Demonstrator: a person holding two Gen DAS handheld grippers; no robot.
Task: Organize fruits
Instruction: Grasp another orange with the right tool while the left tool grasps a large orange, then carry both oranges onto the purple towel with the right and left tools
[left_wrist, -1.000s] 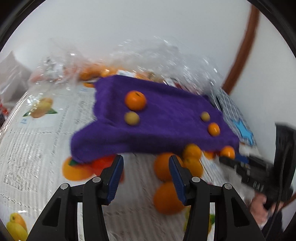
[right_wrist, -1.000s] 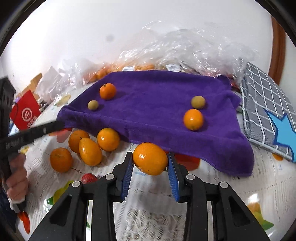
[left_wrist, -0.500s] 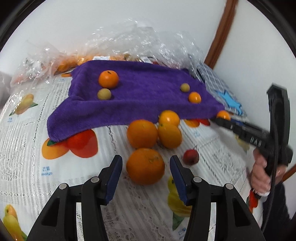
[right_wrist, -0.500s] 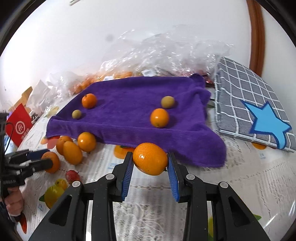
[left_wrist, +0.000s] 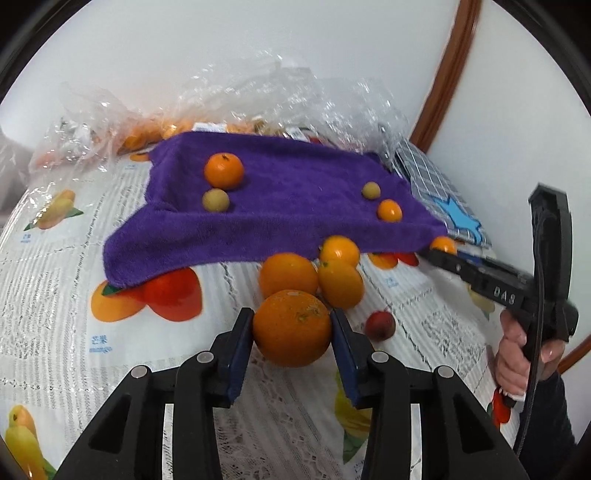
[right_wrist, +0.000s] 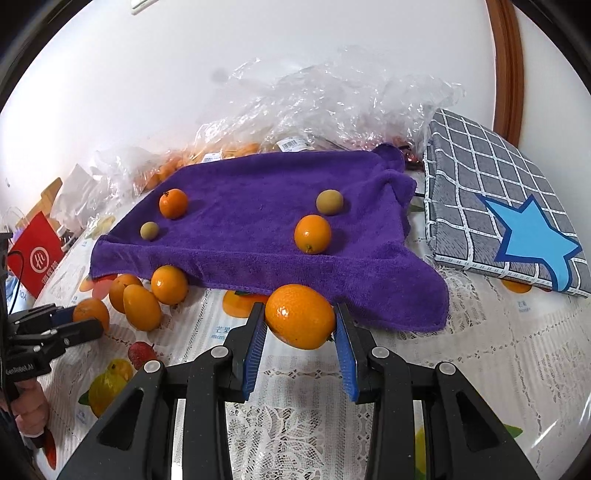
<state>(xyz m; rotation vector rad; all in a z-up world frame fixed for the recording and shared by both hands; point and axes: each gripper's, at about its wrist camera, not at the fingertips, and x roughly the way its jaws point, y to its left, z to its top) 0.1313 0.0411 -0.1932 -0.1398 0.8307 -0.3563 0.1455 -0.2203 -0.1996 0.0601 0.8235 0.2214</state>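
In the left wrist view, my left gripper (left_wrist: 291, 318) is closing its jaws on a large orange (left_wrist: 291, 328) that rests on the tablecloth, and both blue pads touch its sides. Right behind it lie three loose oranges (left_wrist: 288, 275) and a small red fruit (left_wrist: 380, 325). My right gripper (right_wrist: 300, 321) is shut on an oval orange (right_wrist: 300, 316), held just in front of the purple towel's (right_wrist: 266, 221) near edge. On the towel lie two oranges (right_wrist: 312, 234) and two small yellow-green fruits (right_wrist: 329, 202).
Crumpled clear plastic bags (right_wrist: 332, 107) with more fruit lie against the wall behind the towel. A grey checked cushion with a blue star (right_wrist: 509, 206) sits to the right and a red paper bag (right_wrist: 35, 254) to the left. The tablecloth (right_wrist: 480, 354) has printed fruit pictures.
My left gripper has come forward until the large orange sits between its jaws, and the jaws have narrowed onto it. The right gripper keeps its orange and has barely shifted.
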